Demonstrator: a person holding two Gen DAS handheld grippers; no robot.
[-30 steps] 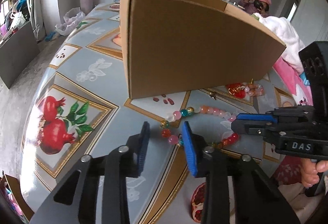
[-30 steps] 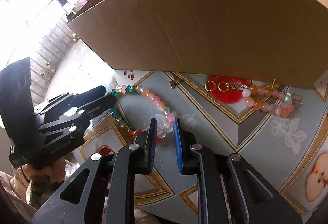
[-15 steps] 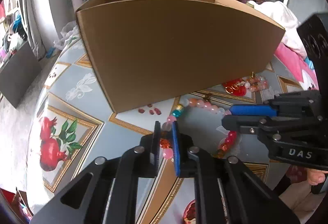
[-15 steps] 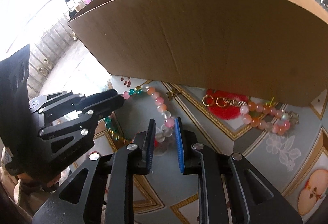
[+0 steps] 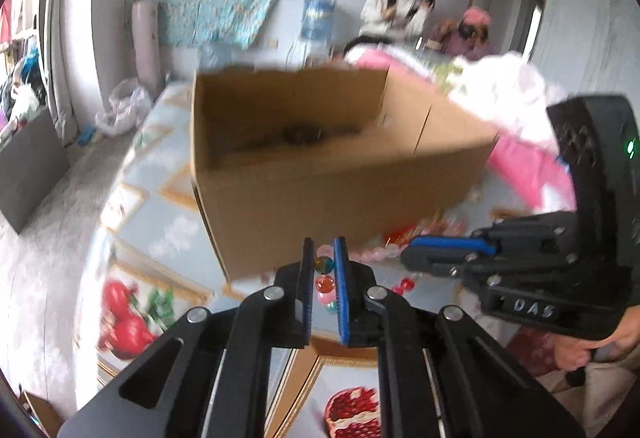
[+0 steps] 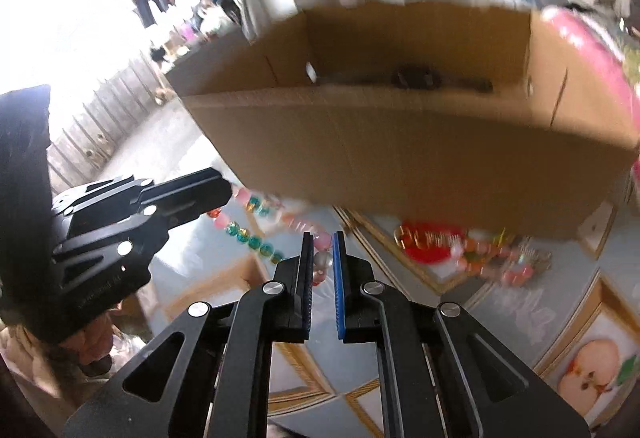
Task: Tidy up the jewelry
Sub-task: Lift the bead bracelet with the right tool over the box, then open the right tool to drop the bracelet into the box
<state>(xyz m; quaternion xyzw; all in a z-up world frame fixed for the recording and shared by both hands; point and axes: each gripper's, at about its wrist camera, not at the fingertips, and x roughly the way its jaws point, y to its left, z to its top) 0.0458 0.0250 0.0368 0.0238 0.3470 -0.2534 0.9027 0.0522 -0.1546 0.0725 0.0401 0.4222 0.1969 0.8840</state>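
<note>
Big cardboard box [image 5: 344, 173] sits open-topped on the patterned surface [image 5: 168, 238], something dark lying inside on its floor, too blurred to name. In front of it, both tools are on one piece: the beaded necklace [image 6: 256, 238] hangs slung between them, clear of the surface, just short of the box's near wall. Left gripper [image 5: 324, 278] has its fingers drawn narrow around a teal and an orange bead; right gripper [image 6: 322, 258] is pinched the same way on pale pink beads. A second strand, the pink bracelet [image 6: 492, 258], lies by a red charm against the box's foot, well apart from the lift. The danger here: round, slick beads could roll out of either pinch, and the sagging middle may snag the box rim if it goes over too low. Pulling the two ends apart could strain the string.
</note>
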